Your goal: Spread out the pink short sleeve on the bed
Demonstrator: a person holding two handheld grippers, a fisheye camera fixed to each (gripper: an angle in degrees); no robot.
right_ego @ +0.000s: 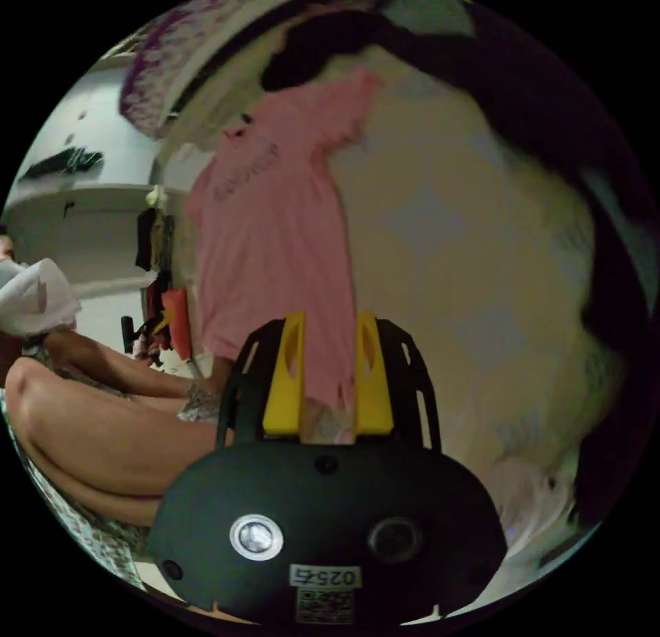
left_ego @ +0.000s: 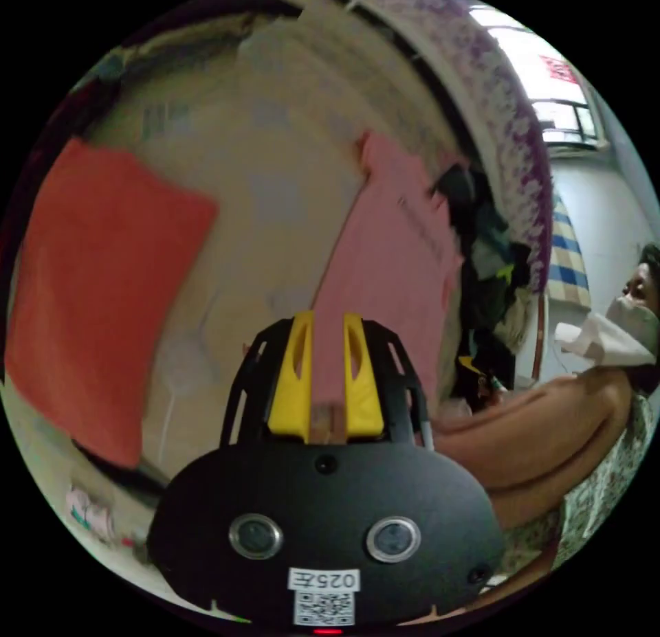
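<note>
Roughly, left to right:

Red cloth: a flat red piece (left_ego: 103,293) lies on the bed (left_ego: 275,204), well apart from the pink garment.

Left tool: the left tool (left_ego: 325,383) has its yellow jaws nearly together, with the hem of the pink short sleeve (left_ego: 392,266) between them; it looks pinched.

Right tool: the right tool (right_ego: 328,383) has its jaws narrowly apart over the lower edge of the pink short sleeve (right_ego: 275,252); I cannot tell whether both jaws press on it.

Garment: stretched lengthwise over the bed (right_ego: 467,252), front up, sleeves out at the far end.

Progress: mostly spread, I judge; the hem corners remain to be laid flat and released.

Clothes pile: a dark heap (left_ego: 488,266) sits just beside the shirt.
</note>
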